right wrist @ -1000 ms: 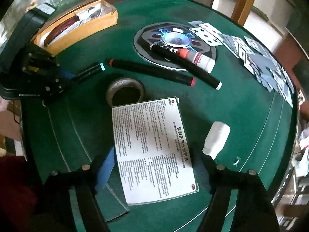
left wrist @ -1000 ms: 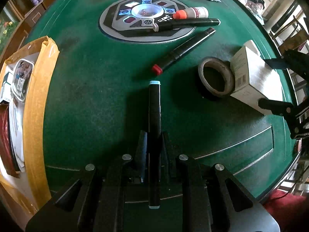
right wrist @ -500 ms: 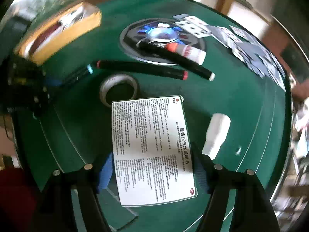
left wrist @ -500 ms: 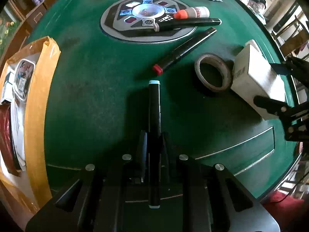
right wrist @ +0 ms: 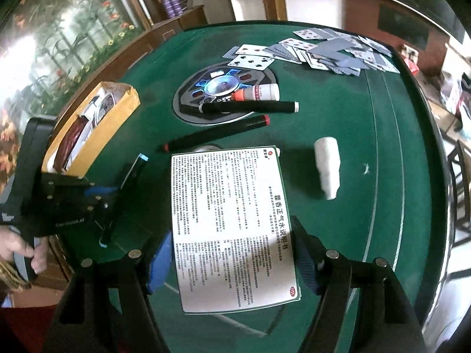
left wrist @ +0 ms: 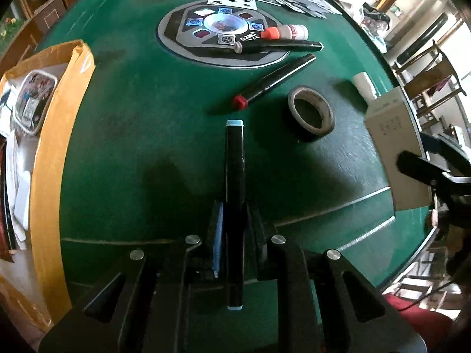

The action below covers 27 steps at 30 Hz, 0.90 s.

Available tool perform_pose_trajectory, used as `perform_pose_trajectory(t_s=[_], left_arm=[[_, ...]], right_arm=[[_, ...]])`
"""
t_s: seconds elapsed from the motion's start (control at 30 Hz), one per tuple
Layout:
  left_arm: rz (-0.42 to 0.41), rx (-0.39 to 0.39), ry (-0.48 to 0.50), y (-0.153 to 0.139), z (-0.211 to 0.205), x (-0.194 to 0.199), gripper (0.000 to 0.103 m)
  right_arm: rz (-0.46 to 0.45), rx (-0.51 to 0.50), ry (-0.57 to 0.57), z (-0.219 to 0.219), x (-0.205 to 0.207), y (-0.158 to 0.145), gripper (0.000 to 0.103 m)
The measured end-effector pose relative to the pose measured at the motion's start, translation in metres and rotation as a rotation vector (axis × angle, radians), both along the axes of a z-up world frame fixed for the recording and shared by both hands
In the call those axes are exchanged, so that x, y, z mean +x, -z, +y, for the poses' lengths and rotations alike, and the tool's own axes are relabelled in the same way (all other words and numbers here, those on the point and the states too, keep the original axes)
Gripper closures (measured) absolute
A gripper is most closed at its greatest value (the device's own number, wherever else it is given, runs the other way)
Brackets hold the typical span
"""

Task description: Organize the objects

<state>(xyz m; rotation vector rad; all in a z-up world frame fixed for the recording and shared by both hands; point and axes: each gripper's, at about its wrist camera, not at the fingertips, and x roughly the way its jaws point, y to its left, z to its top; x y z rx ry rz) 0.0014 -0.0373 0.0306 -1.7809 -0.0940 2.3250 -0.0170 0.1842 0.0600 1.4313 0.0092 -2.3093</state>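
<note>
My left gripper (left wrist: 234,223) is shut on a black marker with pale blue ends (left wrist: 234,176), held above the green felt with its tip pointing away from me. From the right wrist, the left gripper (right wrist: 73,206) and the marker (right wrist: 129,176) hang at the left. My right gripper (right wrist: 232,253) is shut on a white box with printed text (right wrist: 232,220), pads on its two long sides, raised off the table. In the left wrist view the box (left wrist: 394,147) and the right gripper (left wrist: 426,170) sit at the right edge.
On the felt lie a red-capped black marker (left wrist: 273,81), a tape roll (left wrist: 310,113), a white bottle (right wrist: 328,167), an orange-capped glue bottle (left wrist: 284,32) and a black pen (left wrist: 276,46) on the round centre panel (left wrist: 223,29). Playing cards (right wrist: 323,50) spread at the far side. A yellow-edged box (left wrist: 50,135) of items stands left.
The right gripper has rolled and lifted the white box, which now covers most of the tape roll in its view. The left gripper with the marker shifted slightly.
</note>
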Motion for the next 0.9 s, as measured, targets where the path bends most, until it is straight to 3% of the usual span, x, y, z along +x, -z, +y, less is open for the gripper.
perform_pose_trajectory(t_s=[0.27,0.9], left_arm=[[-0.005,0.071,0.011,-0.003,-0.018,0.01,0.089],[0.038,0.103,0.037,-0.013,-0.03,0.022,0.089]], right_arm=[[-0.013,0.001,0.033,-0.031,0.013,0.002,0.031],[-0.012,-0.006,0.054,-0.064,0.02,-0.002,0.031]])
